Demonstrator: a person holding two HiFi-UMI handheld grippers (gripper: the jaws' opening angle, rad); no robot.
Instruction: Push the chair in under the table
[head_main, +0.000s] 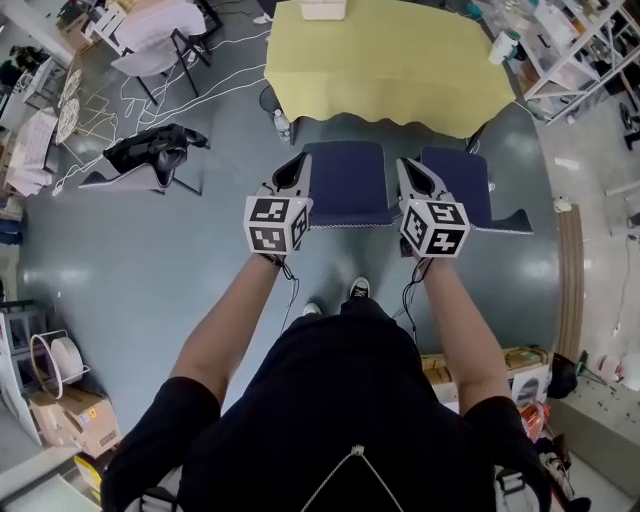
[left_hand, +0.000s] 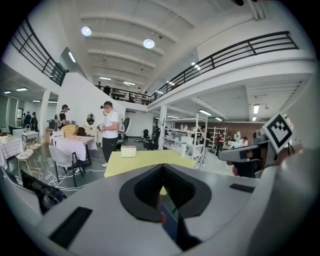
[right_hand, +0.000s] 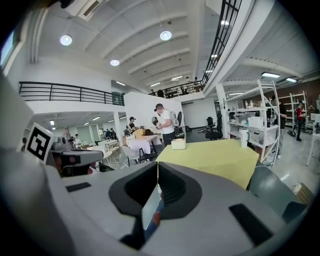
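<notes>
A dark blue chair (head_main: 347, 180) stands in front of the yellow-clothed table (head_main: 385, 60), its seat partly under the table's near edge. My left gripper (head_main: 298, 168) hangs at the chair's left edge and my right gripper (head_main: 410, 170) at its right edge. Whether either touches the chair I cannot tell. In the left gripper view the left gripper (left_hand: 162, 169) has its jaws shut with nothing between them, and the table (left_hand: 145, 159) lies ahead. The right gripper (right_hand: 157, 167) is likewise shut and empty, facing the table (right_hand: 215, 156).
A second blue chair (head_main: 468, 188) stands just right of the first. A black bag lies on a folding chair (head_main: 150, 152) at the left, with white cables (head_main: 150, 95) on the floor. A white box (head_main: 323, 8) and a cup (head_main: 503, 46) sit on the table. Shelving (head_main: 585, 45) is at the right.
</notes>
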